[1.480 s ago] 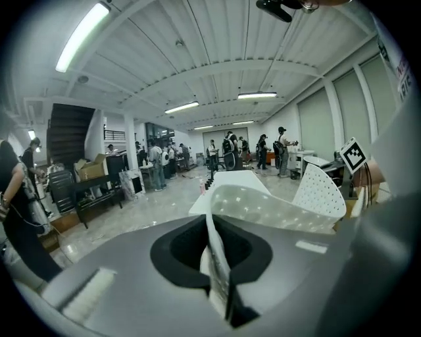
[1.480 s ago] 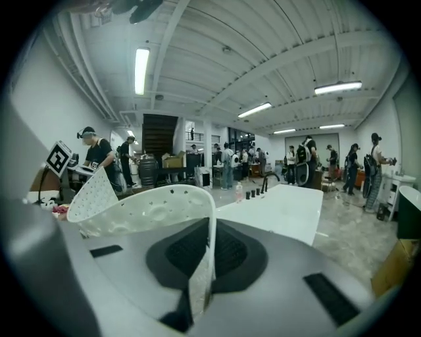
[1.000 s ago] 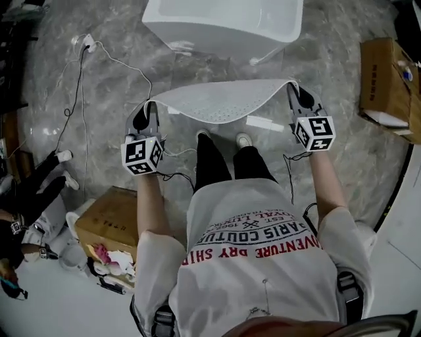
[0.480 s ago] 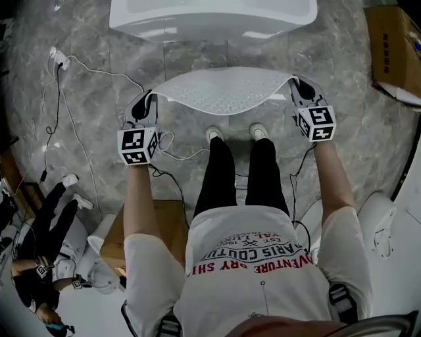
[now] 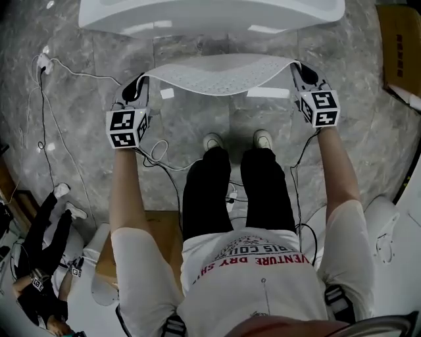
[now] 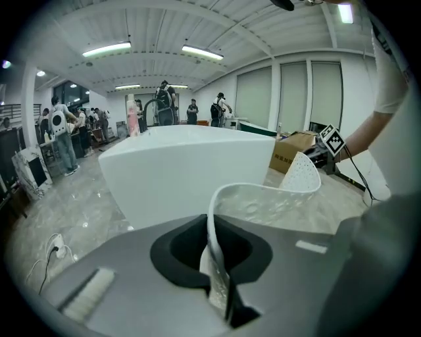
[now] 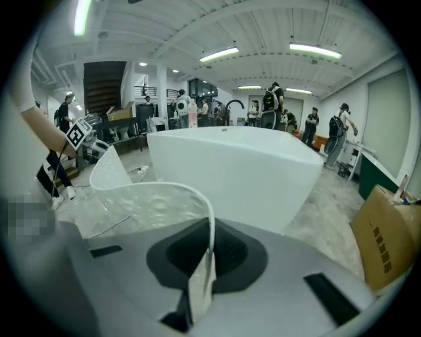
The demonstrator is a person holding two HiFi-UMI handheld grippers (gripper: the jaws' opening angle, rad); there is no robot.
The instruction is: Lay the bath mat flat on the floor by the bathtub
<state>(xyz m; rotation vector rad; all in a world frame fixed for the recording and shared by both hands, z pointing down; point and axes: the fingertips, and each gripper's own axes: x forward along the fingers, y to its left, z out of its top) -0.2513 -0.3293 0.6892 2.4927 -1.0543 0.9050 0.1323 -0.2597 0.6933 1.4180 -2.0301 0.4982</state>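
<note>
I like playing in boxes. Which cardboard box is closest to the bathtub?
The cardboard box at the head view's top right, near the bathtub. The other box sits behind the person's legs, farther off.

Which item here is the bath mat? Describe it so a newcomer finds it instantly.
Find the big white bathtub across the top of the head view. Just in front of it the pale bath mat hangs between the left gripper and right gripper, each shut on one end. Its dotted surface sets it apart from the smooth tub.
</note>
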